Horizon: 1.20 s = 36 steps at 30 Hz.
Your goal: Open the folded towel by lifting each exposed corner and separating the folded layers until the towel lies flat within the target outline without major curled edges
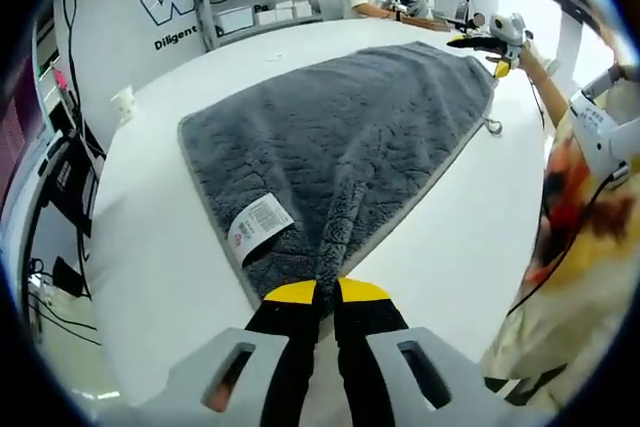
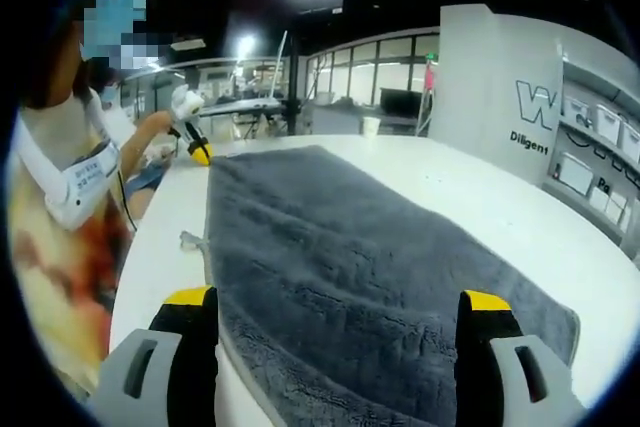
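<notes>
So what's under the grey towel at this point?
The grey towel lies directly on the white table, which shows all around it. Any target outline beneath is covered. The left gripper pinches the near edge.

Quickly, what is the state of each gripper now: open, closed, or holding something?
Left gripper: closed on a pinched fold of the grey towel.
Right gripper: open wide over the towel's edge, holding nothing.

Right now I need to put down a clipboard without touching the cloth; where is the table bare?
Bare white table runs between the gray towel and the paper cup, and beyond the towel's far long edge in the right gripper view. It is crowded at the corner pinched by the left tool.
</notes>
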Available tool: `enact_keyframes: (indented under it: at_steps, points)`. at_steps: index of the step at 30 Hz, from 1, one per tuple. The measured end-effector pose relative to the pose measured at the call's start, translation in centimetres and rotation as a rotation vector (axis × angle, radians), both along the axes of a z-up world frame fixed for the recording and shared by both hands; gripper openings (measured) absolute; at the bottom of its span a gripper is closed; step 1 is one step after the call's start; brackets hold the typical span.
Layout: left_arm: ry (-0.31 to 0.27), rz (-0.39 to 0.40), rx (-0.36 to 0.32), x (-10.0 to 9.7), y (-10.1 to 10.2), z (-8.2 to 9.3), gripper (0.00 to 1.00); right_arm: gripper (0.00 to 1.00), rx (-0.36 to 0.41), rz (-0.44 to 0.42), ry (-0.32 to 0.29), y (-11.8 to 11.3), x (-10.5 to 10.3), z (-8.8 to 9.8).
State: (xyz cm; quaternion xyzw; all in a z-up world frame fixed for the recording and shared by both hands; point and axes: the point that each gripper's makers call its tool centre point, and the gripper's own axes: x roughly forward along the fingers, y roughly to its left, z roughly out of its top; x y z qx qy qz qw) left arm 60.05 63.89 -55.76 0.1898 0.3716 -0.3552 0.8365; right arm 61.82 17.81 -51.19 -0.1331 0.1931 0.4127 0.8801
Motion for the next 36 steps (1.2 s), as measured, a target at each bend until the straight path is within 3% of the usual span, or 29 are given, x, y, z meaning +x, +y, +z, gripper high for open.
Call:
enact_keyframes:
  at_steps: [7,9,12,14,17,19,24,26,32,36]
  points:
    - [-0.002,-0.017,-0.039,-0.7,-0.7,0.3,0.21,0.99,-0.005,0.002,-0.001,0.0,-0.3,-0.1]
    - [-0.029,-0.015,-0.069,-0.5,-1.1,1.0,0.26,0.99,-0.007,0.001,0.001,0.0,-0.4,-0.1]
    - [-0.077,-0.010,-0.170,-0.2,-2.4,2.6,0.35,0.99,-0.013,-0.004,0.000,-0.3,-0.4,0.0]
    - [-0.094,-0.020,-0.196,-0.2,-3.0,3.2,0.37,0.99,-0.010,-0.007,-0.003,-0.4,-0.4,0.2]
    - [-0.166,-0.020,-0.262,0.6,-4.1,4.8,0.44,0.99,-0.004,-0.019,-0.011,-0.5,-0.4,0.4]
    - [-0.190,-0.013,-0.342,1.1,-5.0,5.9,0.50,0.99,0.011,-0.025,-0.008,-0.5,-0.4,0.5]
    - [-0.288,0.029,-0.508,3.1,-6.4,9.0,0.83,0.99,-0.002,-0.040,0.002,-1.0,-0.8,0.4]
    - [-0.297,0.022,-0.518,3.5,-6.8,9.4,0.90,0.99,-0.007,-0.045,0.000,-1.3,-1.0,0.5]
    - [-0.307,0.000,-0.555,4.4,-7.9,9.5,0.99,0.99,-0.014,-0.088,-0.010,-2.9,-1.7,1.0]
    - [-0.309,-0.012,-0.536,4.8,-8.1,9.1,1.00,0.99,-0.030,-0.125,-0.006,-4.3,-2.5,1.0]
